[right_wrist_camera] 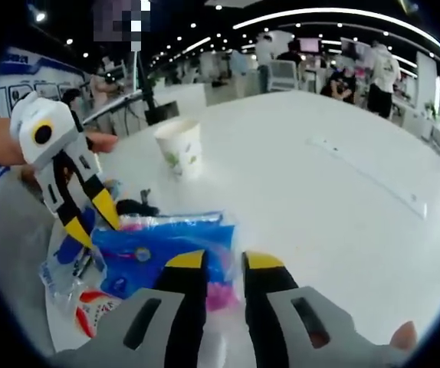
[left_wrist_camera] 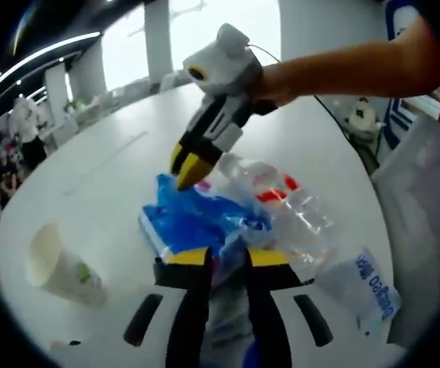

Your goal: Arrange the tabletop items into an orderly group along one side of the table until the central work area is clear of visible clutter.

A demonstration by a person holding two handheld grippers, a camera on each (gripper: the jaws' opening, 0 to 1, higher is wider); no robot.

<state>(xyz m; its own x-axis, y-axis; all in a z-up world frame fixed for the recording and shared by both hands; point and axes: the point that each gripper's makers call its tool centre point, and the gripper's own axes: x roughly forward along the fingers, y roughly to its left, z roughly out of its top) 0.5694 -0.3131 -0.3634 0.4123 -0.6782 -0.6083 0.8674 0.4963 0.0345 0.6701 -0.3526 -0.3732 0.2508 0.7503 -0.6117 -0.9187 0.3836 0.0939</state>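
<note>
Left gripper point(left_wrist_camera: 226, 257) sits low over the blue packet point(left_wrist_camera: 197, 218), jaws a narrow gap apart with the packet's near edge running between them. Whether they pinch it or merely straddle it, I cannot tell. In the right gripper view, the right gripper point(right_wrist_camera: 224, 264) shows the same: tips slightly parted, the blue packet point(right_wrist_camera: 162, 253) and a pink bit under them, grip unclear.

From the left gripper view, the right gripper point(left_wrist_camera: 189, 165) comes down from above, its yellow tips close together at the packet's far edge, beside a clear plastic wrapper point(left_wrist_camera: 285, 207) with red marks. A small clear sachet point(left_wrist_camera: 366, 291) with blue print lies to the right.

A paper cup point(left_wrist_camera: 59, 268) lies on its side on the white table point(left_wrist_camera: 113, 153), apart from the pile; in the right gripper view the cup point(right_wrist_camera: 180, 146) stands beyond the packet.

Round white table point(right_wrist_camera: 343, 192), bright office behind, ceiling light strips, people at far desks.
</note>
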